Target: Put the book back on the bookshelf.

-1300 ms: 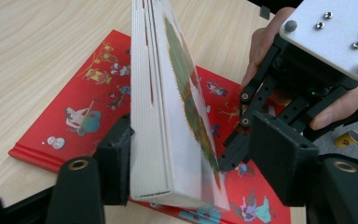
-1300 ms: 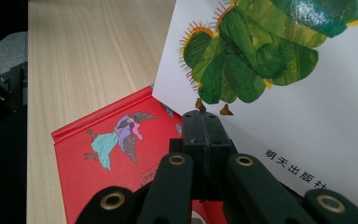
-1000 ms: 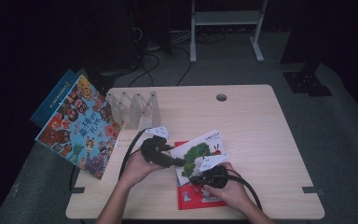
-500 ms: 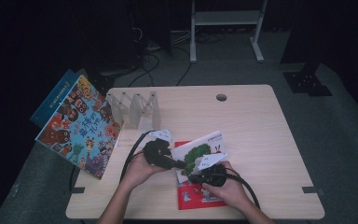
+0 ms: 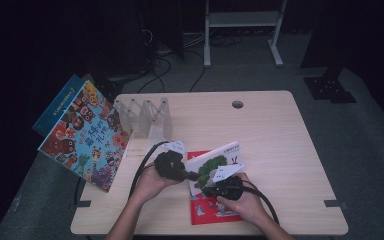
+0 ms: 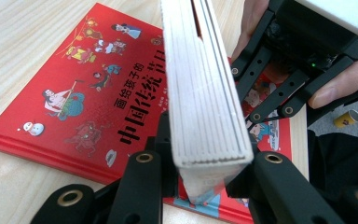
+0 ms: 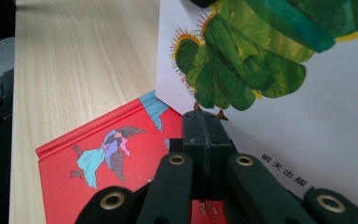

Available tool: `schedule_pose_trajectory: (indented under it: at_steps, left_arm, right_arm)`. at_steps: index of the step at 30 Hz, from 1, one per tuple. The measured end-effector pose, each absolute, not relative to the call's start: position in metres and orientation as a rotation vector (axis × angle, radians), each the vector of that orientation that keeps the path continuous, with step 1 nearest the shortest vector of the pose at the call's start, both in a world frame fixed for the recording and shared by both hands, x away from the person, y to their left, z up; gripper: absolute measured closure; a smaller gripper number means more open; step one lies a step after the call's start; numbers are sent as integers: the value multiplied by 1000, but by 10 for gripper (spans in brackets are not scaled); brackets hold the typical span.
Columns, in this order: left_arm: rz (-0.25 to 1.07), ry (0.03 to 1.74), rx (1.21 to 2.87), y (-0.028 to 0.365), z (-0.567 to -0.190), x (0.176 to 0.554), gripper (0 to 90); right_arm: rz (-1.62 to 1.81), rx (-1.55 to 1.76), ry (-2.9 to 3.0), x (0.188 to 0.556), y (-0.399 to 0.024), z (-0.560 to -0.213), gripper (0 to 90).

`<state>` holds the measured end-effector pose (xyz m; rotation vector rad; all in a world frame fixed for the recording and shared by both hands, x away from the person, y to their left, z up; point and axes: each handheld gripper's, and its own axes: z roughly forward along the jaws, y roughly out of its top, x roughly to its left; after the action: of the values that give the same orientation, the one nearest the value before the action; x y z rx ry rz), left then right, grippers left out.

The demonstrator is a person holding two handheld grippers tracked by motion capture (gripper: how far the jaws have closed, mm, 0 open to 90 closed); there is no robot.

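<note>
Lifting a white picture book off a red book near the front edge of the worktop. The left gripper has just been closing its jaws on the thick page block, whose lower corner sits between them (in the left gripper view the jaws hug both faces of the book). The right gripper has its jaws closed together at the lower edge of the caterpillar cover; whether a thin cover is pinched cannot be told. The white book stands tilted, its lower edge resting on the red book. To do this step well, judging from the scene: seat the left jaws deeper past the corner before raising, keep both hands level so the pages do not fan, and leave the red book lying flat.
</note>
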<state>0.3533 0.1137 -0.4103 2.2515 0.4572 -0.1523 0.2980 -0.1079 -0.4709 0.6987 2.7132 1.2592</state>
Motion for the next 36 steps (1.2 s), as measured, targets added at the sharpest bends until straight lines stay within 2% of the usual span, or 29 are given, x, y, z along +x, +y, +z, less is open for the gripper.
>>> schedule_pose_trajectory:
  at_steps: [13, 25, 30, 36]
  left_arm:
    - [-141, 456, 2264, 113, -405, 353, 744]
    - [-95, 476, 2211, 120, -393, 352, 747]
    - [-99, 494, 2182, 125, -391, 353, 747]
    - [-79, 506, 2167, 131, -386, 353, 747]
  right_arm:
    - [1306, 689, 2663, 296, -115, -466, 876]
    - [1412, 839, 2503, 305, -174, -449, 783]
    - [1443, 885, 2422, 312, -202, -437, 710]
    - [1404, 1031, 2328, 327, -237, -438, 521]
